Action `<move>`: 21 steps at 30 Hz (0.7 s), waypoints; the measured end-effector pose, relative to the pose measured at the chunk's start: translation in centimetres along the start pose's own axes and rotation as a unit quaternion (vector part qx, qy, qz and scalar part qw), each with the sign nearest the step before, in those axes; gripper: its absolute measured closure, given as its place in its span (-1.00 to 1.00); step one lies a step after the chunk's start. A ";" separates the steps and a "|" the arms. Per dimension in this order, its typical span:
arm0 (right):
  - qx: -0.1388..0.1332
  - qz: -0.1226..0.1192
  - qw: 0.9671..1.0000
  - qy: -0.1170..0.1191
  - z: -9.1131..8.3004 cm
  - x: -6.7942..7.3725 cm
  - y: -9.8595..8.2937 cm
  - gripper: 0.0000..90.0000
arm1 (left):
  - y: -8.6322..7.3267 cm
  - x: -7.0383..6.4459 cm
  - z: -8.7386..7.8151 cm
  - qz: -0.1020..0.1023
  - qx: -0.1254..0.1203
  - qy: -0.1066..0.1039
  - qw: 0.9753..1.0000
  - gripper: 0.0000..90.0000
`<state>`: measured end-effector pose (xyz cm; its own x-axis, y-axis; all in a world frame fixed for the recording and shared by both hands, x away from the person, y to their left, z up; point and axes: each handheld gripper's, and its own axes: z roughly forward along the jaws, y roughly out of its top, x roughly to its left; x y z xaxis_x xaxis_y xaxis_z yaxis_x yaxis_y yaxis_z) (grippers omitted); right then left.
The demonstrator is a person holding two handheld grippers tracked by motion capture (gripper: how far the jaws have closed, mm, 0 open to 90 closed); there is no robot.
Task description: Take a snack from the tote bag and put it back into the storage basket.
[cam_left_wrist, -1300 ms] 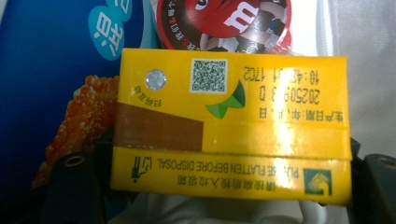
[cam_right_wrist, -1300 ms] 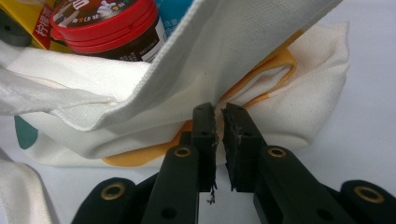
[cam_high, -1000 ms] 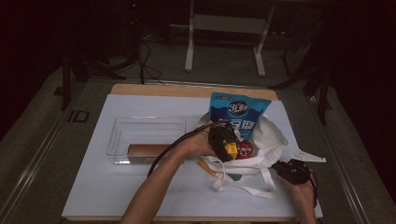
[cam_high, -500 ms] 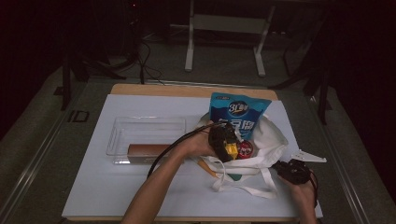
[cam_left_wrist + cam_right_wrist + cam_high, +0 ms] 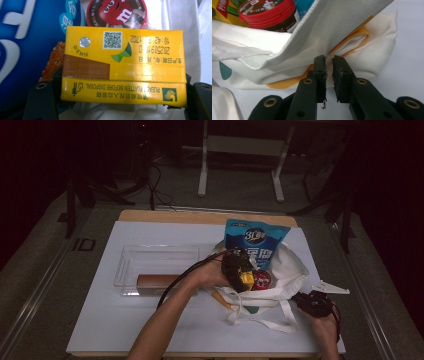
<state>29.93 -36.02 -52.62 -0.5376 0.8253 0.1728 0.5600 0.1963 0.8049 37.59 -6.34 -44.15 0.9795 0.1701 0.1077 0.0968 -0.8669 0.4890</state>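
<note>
The yellow drink carton (image 5: 123,66) sits crosswise between the fingers (image 5: 40,100) of the left gripper (image 5: 239,270), clamped at both short ends, its long axis running across the fingers, right over the mouth of the white tote bag (image 5: 285,270). Just beyond it stand a red-lidded M&M's tub (image 5: 117,12) and a blue snack bag (image 5: 256,242), already in the tote. The right gripper (image 5: 328,68), nearer the person at the tote's corner, has its fingers pinched on the fabric edge, apparently holding the mouth open. A clear tray (image 5: 155,265) lies well apart on the white surface (image 5: 100,320).
</note>
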 end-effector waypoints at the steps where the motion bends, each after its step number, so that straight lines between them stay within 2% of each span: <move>1: 0.000 0.000 1.000 0.000 0.0 0.0 0.0 0.80 | 0.0 0.0 -0.2 0.004 -0.001 0.001 1.000 -0.37; 12: 0.000 0.000 1.000 -0.001 0.0 0.0 0.0 0.80 | -0.5 0.0 -2.1 0.014 -0.014 0.016 1.000 -0.37; 17: 0.000 0.000 1.000 -0.001 0.0 0.0 0.0 0.80 | -0.6 -0.2 -2.9 0.029 -0.019 0.024 0.999 -0.37; 21: 0.000 0.001 1.000 -0.001 0.0 0.0 0.0 0.79 | -0.7 -0.2 -3.6 0.031 -0.032 0.030 0.999 -0.37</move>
<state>29.95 -36.03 -52.64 -0.5355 0.8265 0.1735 0.5609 0.1945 0.8047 36.66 -4.04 -41.42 0.9709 0.1462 0.1897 0.0230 -0.8453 0.5338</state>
